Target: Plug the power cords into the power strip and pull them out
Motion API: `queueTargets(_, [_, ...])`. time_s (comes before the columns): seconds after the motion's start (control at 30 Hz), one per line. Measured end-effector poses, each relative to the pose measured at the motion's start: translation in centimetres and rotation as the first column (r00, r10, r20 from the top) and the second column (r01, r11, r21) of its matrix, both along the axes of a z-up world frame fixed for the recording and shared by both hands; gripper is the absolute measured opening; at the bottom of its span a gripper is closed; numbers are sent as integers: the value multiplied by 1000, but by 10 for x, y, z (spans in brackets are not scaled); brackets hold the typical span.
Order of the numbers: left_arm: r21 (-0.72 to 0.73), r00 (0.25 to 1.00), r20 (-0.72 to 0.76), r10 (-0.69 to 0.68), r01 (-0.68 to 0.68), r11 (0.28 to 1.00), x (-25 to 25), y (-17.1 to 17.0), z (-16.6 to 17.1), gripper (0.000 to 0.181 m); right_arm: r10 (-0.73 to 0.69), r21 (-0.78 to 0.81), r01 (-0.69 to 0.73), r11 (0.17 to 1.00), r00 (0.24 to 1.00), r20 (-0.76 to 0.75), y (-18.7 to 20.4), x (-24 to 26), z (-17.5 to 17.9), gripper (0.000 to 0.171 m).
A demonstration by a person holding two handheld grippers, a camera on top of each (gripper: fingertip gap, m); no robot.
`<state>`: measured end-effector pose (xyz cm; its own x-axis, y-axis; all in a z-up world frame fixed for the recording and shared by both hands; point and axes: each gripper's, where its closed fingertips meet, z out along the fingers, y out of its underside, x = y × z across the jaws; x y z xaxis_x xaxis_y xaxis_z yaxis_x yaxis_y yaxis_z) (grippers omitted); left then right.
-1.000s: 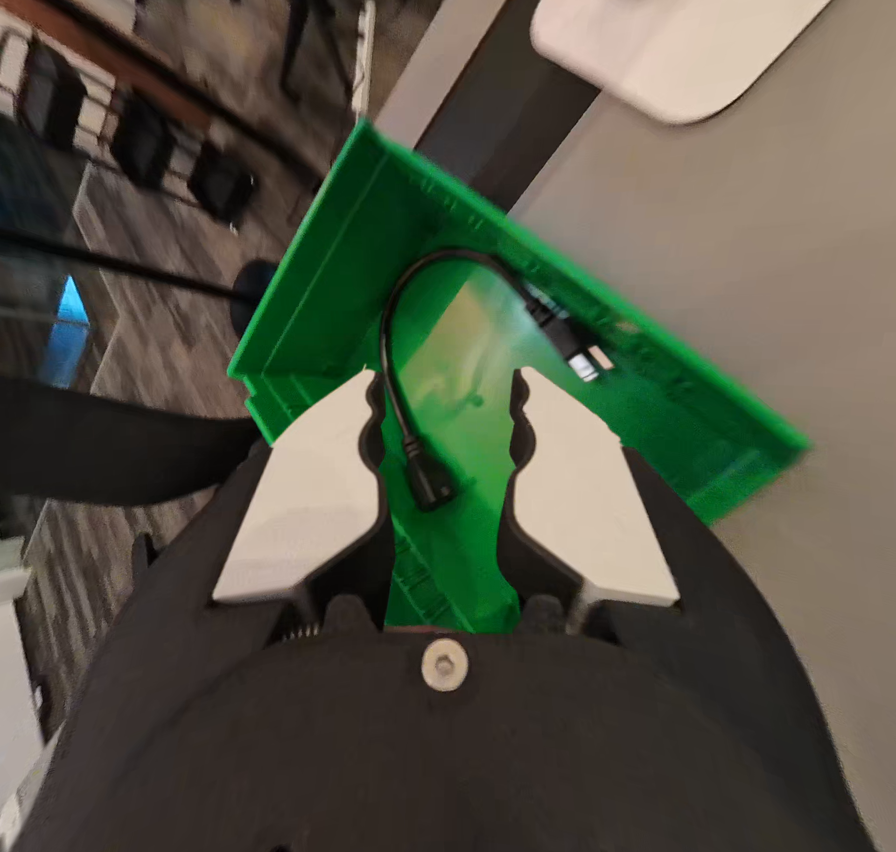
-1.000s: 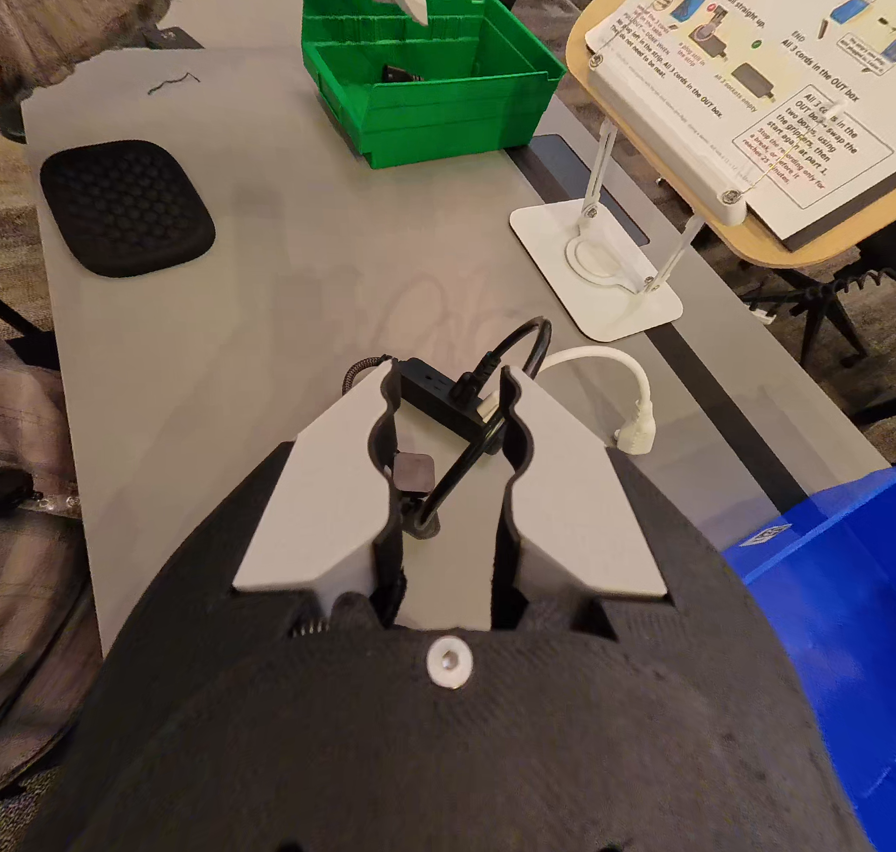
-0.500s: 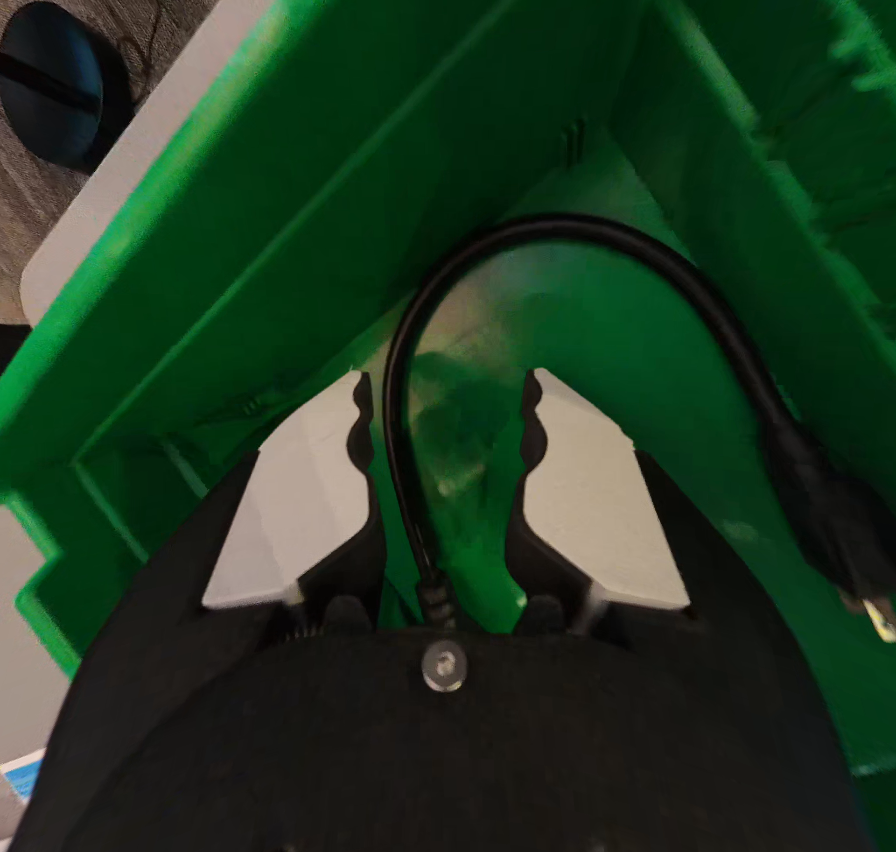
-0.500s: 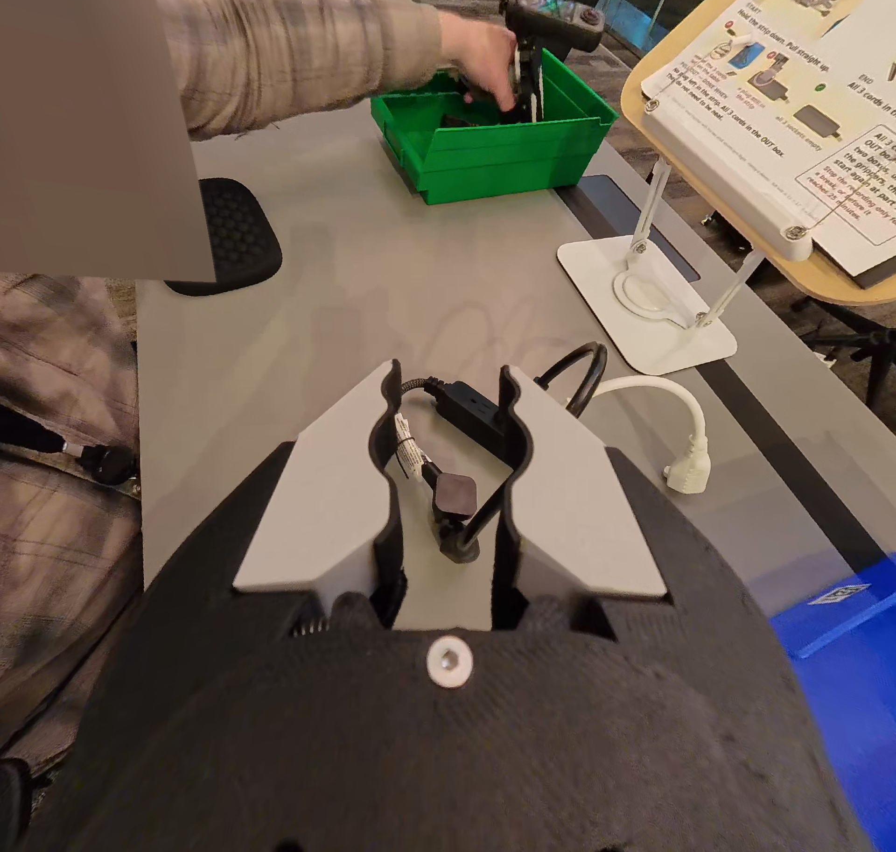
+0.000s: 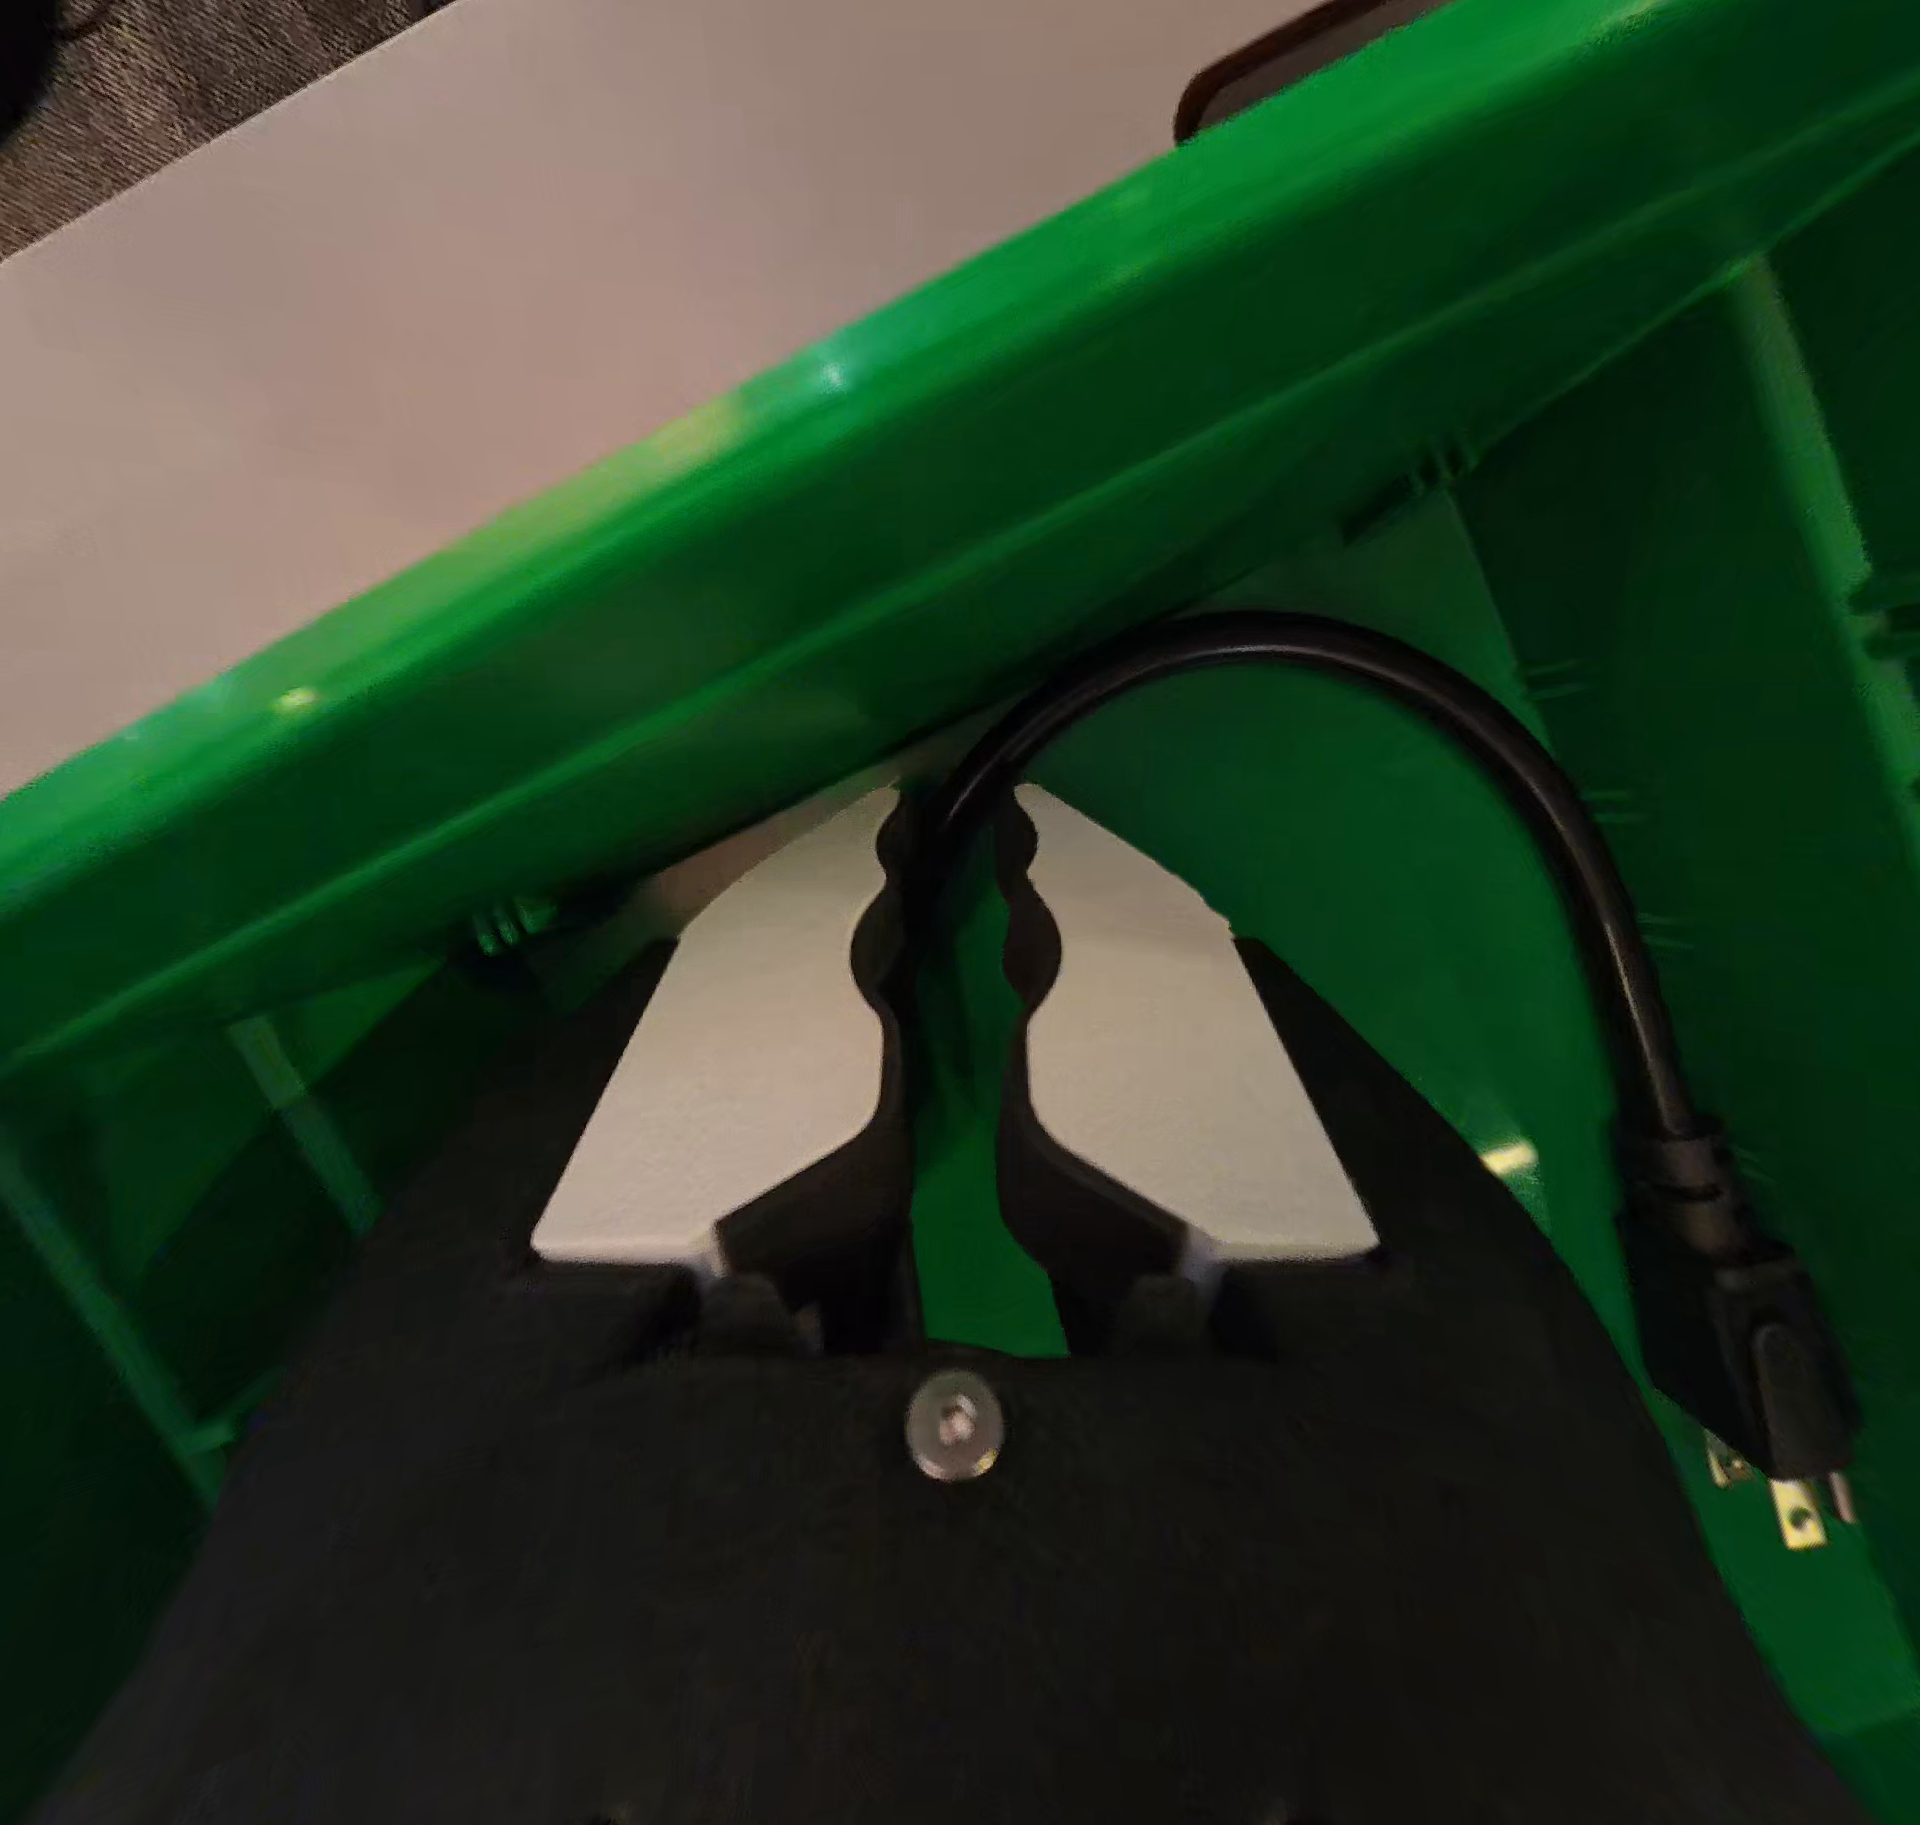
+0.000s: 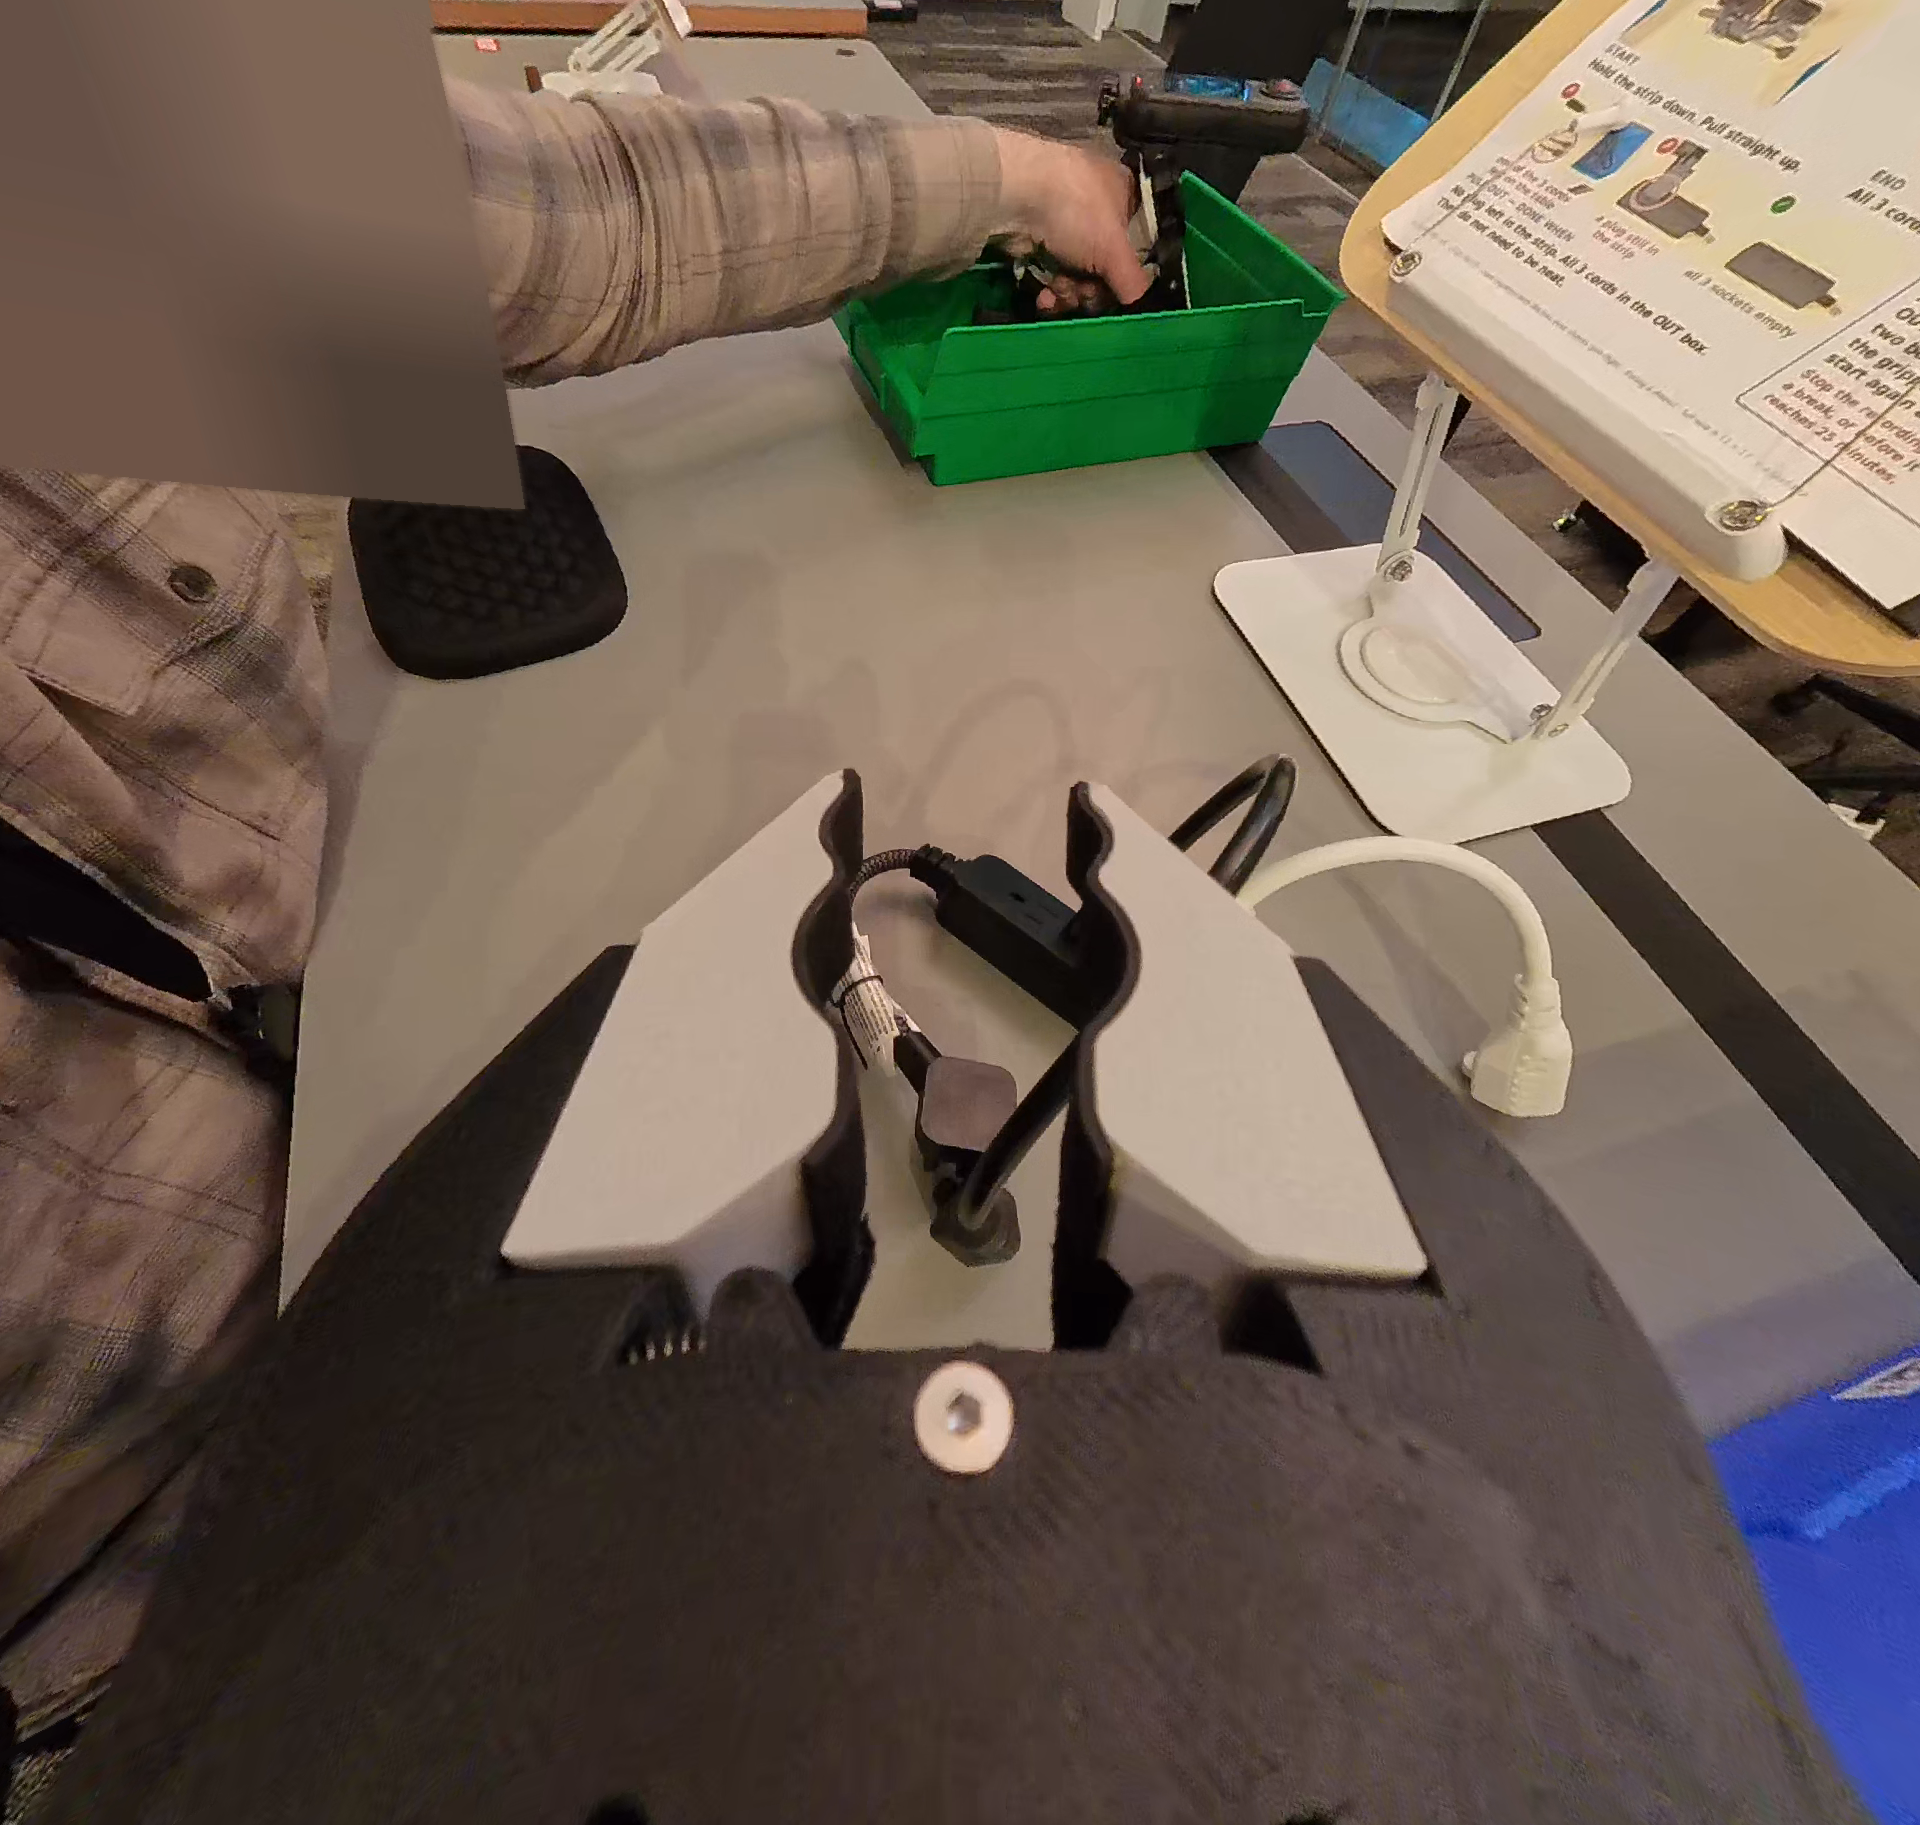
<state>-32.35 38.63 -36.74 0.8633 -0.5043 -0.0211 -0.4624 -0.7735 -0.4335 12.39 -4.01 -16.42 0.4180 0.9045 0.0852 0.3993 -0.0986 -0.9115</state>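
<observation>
L gripper [image 5: 956,819]: fingers nearly closed, pinching black cord [image 5: 1351,653]. R gripper [image 6: 966,799]: fingers apart, hovering, holding nothing.

Green bin [image 6: 1091,388], black cord [image 5: 1475,736], white cord [image 6: 1455,871], plaid sleeve [image 6: 707,206], blue bin [image 6: 1829,1567].

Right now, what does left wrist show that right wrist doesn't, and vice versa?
Left wrist only: the left gripper closed on a black cord inside the bin, whose pronged plug hangs at the right.

Right wrist only: the open right gripper over the black power strip, a white cord, a black pad, a white stand holding an instruction sheet, a blue bin, and the person's hand.

Both: the green bin and grey table.
</observation>
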Motion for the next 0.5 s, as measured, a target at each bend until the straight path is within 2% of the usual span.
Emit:
queueTargets(0.23, [56, 983, -171, -70, 81, 995, -3, -7, 7, 10, 10, 7, -10, 1000, 1000, -8, -5, -1, 1, 36])
queueTargets(0.5, [295, 982, -179, -57, 109, 949, -3, -29, 74, 9, 12, 29, -12, 999, 1000, -22, -16, 2, 6, 36])
